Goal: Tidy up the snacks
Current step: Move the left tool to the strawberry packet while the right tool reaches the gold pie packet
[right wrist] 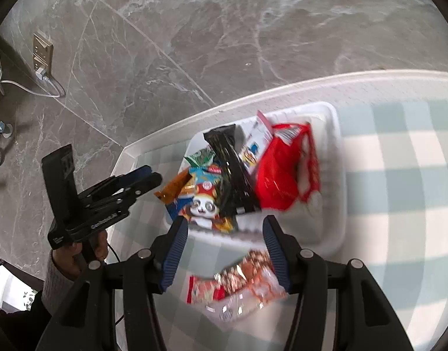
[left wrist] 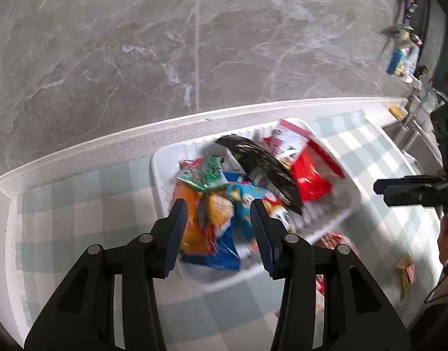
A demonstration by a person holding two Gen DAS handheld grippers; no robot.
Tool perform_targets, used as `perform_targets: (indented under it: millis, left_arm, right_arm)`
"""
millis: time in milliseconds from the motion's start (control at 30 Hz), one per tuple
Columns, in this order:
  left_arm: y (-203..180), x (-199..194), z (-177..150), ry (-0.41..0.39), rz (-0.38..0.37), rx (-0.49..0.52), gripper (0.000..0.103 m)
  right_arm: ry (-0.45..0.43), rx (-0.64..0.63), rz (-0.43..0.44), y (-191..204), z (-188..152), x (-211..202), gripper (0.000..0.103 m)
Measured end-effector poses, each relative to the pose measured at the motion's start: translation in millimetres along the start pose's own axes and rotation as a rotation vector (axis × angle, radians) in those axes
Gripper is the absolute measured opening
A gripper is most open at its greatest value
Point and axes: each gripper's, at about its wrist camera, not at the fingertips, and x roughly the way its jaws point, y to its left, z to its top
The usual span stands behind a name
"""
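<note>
A white basket [left wrist: 161, 181] stands on a checked cloth and holds several snack packets: orange [left wrist: 191, 231], blue [left wrist: 241, 204], green [left wrist: 207, 172], black [left wrist: 262, 163] and red [left wrist: 308, 181]. My left gripper [left wrist: 219, 207] hovers open over the basket's near end with nothing between its pads. It also appears at the left of the right wrist view, left gripper [right wrist: 155, 177]. My right gripper [right wrist: 225, 225] is open just in front of the basket [right wrist: 329, 234]. A red-and-white packet [right wrist: 238, 283] lies on the cloth between and below its fingers. The right gripper [left wrist: 380, 190] shows at the right edge.
A small loose packet [left wrist: 405, 269] lies on the checked cloth [left wrist: 77, 204] at the right. A raised white counter edge [left wrist: 106, 143] runs behind the basket, under a grey marble wall. A wall socket [right wrist: 42, 52] with a plugged cable is at far left.
</note>
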Motion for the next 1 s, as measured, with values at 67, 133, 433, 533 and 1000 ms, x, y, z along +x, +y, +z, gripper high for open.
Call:
perform_targets:
  millis: [67, 133, 433, 533, 1000]
  left_arm:
    - [-10, -11, -10, -0.004, -0.016, 0.028, 0.043]
    - [-24, -20, -23, 0.000, -0.047, 0.062, 0.044]
    - [-74, -16, -83, 0.128, -0.132, 0.250, 0.044]
    - [-87, -10, -96, 0.165, -0.157, 0.307, 0.044]
    - [-106, 26, -114, 0.268, -0.221, 0.487, 0.044]
  right_arm:
    - [-0.009, 0.017, -0.003, -4, -10, -9, 0.058]
    - [-0.017, 0.035, -0.004, -8, -21, -19, 0.058]
    - [-0.023, 0.068, -0.078, -27, -82, -59, 0.062]
    - [-0.013, 0.080, -0.126, -35, -105, -68, 0.062]
    - [-0.011, 0.190, -0.267, -69, -177, -102, 0.063]
